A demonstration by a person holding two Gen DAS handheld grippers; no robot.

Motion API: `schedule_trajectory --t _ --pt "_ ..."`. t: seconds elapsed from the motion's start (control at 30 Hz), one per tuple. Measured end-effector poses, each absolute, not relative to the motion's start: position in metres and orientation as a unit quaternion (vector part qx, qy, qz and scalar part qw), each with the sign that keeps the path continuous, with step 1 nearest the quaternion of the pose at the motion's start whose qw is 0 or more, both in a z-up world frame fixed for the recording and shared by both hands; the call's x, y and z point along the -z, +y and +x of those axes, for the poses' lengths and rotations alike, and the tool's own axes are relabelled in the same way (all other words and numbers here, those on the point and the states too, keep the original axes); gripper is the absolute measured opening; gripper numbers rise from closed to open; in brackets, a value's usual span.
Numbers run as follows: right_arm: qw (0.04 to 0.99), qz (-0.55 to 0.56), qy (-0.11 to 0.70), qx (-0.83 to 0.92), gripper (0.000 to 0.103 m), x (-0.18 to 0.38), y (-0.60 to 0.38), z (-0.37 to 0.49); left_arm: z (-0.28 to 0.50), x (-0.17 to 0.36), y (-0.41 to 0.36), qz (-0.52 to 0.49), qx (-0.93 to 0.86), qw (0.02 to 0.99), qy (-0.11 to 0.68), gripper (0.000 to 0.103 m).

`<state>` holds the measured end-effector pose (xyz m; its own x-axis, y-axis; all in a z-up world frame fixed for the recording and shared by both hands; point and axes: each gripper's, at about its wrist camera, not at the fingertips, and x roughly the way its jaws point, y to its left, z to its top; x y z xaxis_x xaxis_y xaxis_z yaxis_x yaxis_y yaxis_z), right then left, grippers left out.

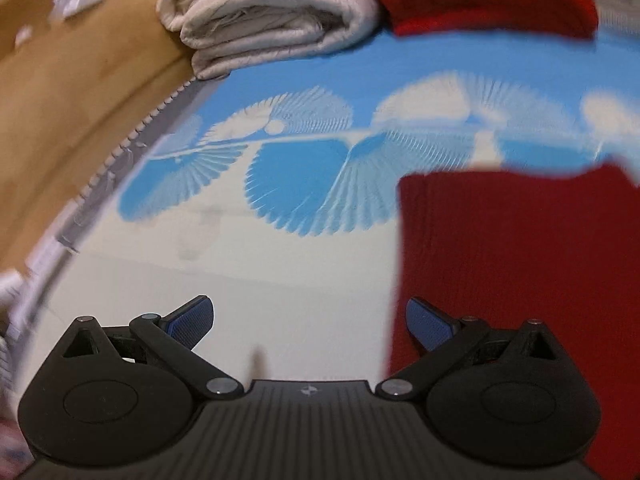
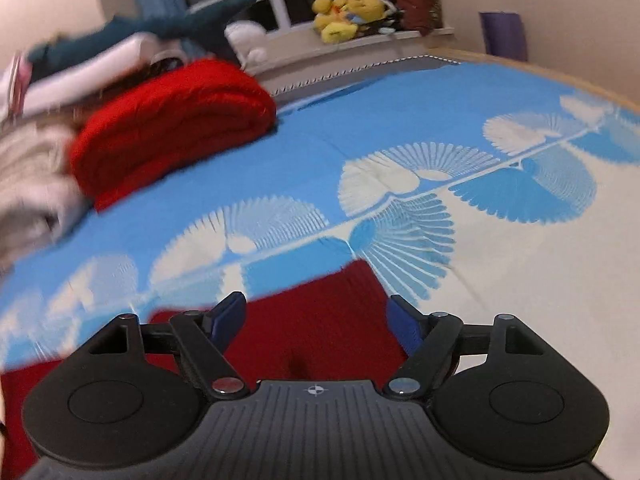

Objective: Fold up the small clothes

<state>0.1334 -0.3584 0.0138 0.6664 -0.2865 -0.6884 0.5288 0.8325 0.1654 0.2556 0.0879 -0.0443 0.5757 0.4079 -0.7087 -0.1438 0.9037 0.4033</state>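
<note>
Holding both sets of jaws spread wide, I have nothing gripped on either side: the left gripper (image 1: 310, 320) shows bare sheet between its blue pads, and the right gripper (image 2: 316, 320) hangs over cloth without pinching it. Just beyond my right fingertips lies the dark red knit garment (image 2: 320, 320), spread flat on the blue and white bedsheet (image 2: 520, 280); through the left wrist view the same dark red knit garment (image 1: 516, 272) sits off to the right of my left pads, its left edge running roughly straight away from me and its far edge lying across the view. Further out, at the far side of the bed, a folded bright red piece (image 2: 172, 124) rests against a folded cream pile (image 1: 264, 16), so I judge some items are already done and this dark red one is the piece in hand. I read the step as the approach before a fold, with no edge taken yet. The next move, as I judge it, calls for bringing each gripper down to a near corner or side edge, closing on a single layer of knit and not the sheet beneath, then lifting both sides together so the fold lands square. The blur tells me to settle first.
</note>
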Motion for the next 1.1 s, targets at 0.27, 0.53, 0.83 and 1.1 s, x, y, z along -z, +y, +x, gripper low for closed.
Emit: schedule_trajectory --t 0.27,0.53,0.83,1.1 --pt "0.834 0.16 0.417 0.324 0.092 0.021 -0.397 0.121 0.262 0.061 0.153 0.106 -0.248 0.839 0.472 0.103" --pt "0.857 0.192 0.377 0.294 0.089 0.007 -0.396 0.116 0.25 0.012 0.125 0.041 -0.17 0.894 0.412 0.103" --pt "0.847 0.163 0.406 0.301 0.092 0.012 -0.391 0.117 0.254 0.042 0.081 0.157 -0.16 0.871 0.437 0.103" --pt "0.888 0.194 0.328 0.256 0.092 -0.026 -0.393 0.083 0.227 0.019 0.08 0.077 -0.112 0.892 0.432 0.103"
